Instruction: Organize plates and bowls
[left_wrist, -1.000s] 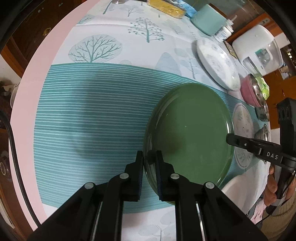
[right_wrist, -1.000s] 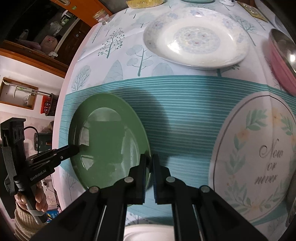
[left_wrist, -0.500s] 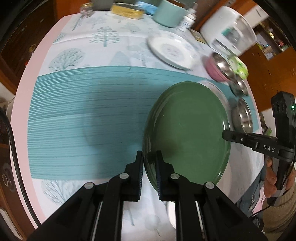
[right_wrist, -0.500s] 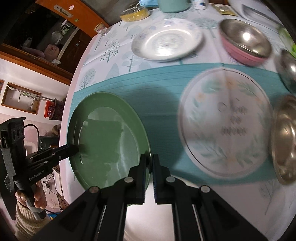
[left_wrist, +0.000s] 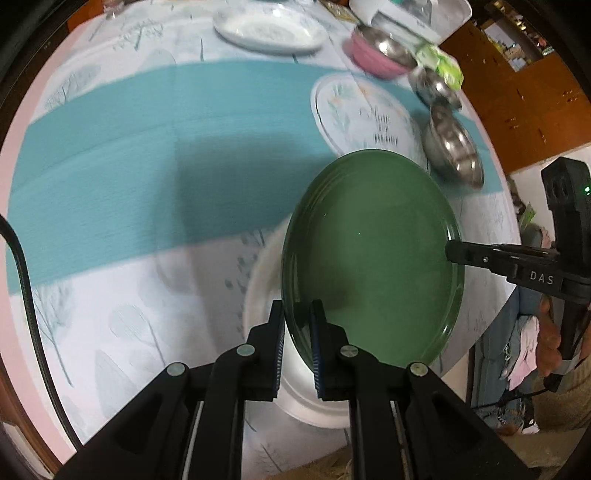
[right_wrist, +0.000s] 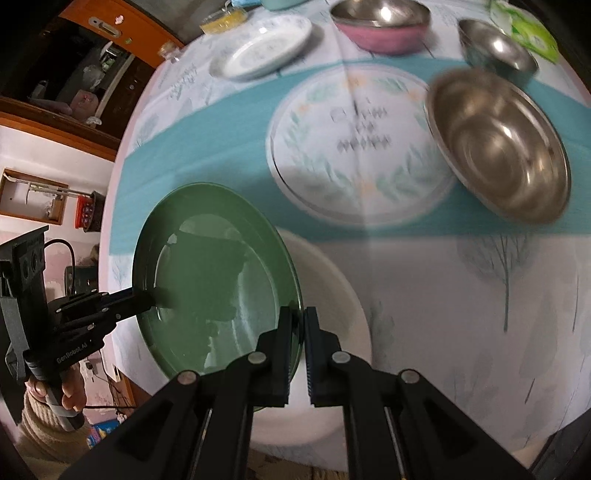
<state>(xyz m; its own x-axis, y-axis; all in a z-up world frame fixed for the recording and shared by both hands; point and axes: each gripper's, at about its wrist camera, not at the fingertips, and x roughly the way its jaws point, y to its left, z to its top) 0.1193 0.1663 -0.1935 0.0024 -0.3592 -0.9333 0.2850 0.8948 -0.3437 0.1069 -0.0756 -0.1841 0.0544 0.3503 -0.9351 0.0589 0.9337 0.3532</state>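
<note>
Above white plate (right_wrist: 332, 291) near table edge, I hold one green plate (left_wrist: 373, 251) in air: my left gripper (left_wrist: 298, 325) clenched on one rim, my right gripper (right_wrist: 294, 332) clenched on opposite rim. Plates on tablecloth (left_wrist: 129, 155): three. Metal bowls: three, one with pink outside (right_wrist: 384, 22)

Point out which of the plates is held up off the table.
The plain green plate. Both claws grip its rim on opposite sides, above a white dish. The floral lettered plate and the white patterned plate lie on the tablecloth.
</note>
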